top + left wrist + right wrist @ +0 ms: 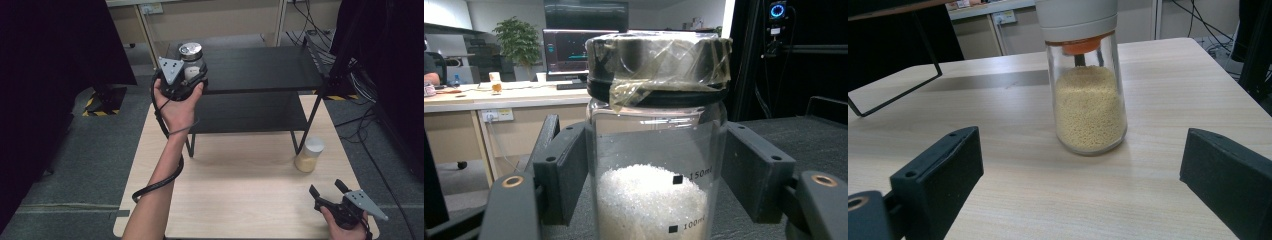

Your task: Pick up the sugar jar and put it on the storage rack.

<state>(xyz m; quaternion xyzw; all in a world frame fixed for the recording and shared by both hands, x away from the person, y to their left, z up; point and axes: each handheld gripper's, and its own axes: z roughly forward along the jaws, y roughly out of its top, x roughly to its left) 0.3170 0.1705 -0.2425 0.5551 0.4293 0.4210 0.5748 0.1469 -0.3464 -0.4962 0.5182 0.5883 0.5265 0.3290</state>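
Left hand-held gripper (654,200) clamped on a clear jar (655,165) of white granules, taped lid up, at the top shelf of the black rack (270,67). Right hand-held gripper (1083,200) spread wide, low over the wooden counter (240,200), facing a white-capped jar of yellow grains (1089,95) standing beside the rack's leg.

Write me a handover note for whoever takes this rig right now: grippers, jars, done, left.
Left gripper: shut on the glass jar of white granules, at the top shelf of the black rack; whether it rests there I cannot tell.
Right gripper: open, low over the wooden table, aimed at the jar of yellow grains.
Done: white jar grasped.
Left: probably release it on the shelf, then grasp the yellow jar, standing by the rack's right leg.
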